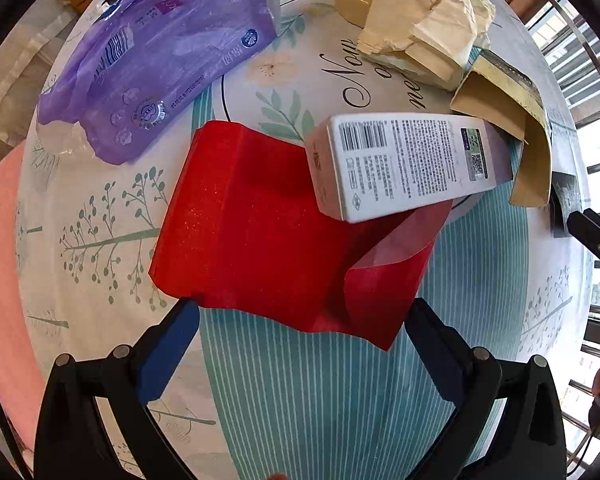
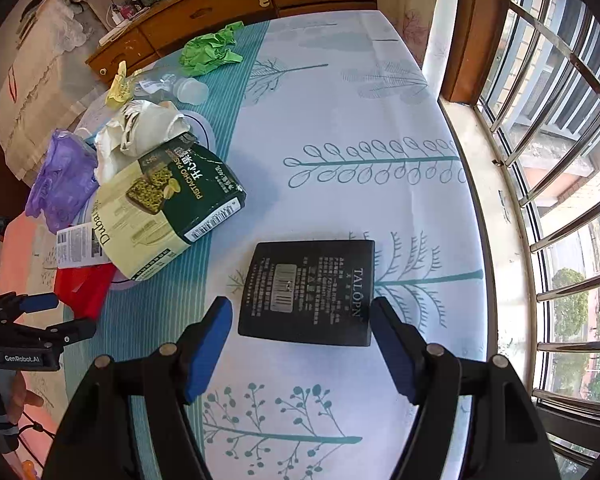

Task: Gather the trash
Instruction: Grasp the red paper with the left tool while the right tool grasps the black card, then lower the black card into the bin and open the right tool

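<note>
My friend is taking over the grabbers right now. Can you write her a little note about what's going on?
Left gripper: open, empty, over the red bag.
Right gripper: open, empty, fingers either side of the black box, not gripping.
White box leans on the red bag. Purple wrapper, pistachio box, crumpled paper and green wad lie on the table.
Done: nothing picked up.
Left: everything.

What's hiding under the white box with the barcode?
The white box rests partly on the red paper bag, covering the bag's upper corner. Its far end leans against a brown carton flap. Whatever lies beneath its middle cannot be seen.
</note>
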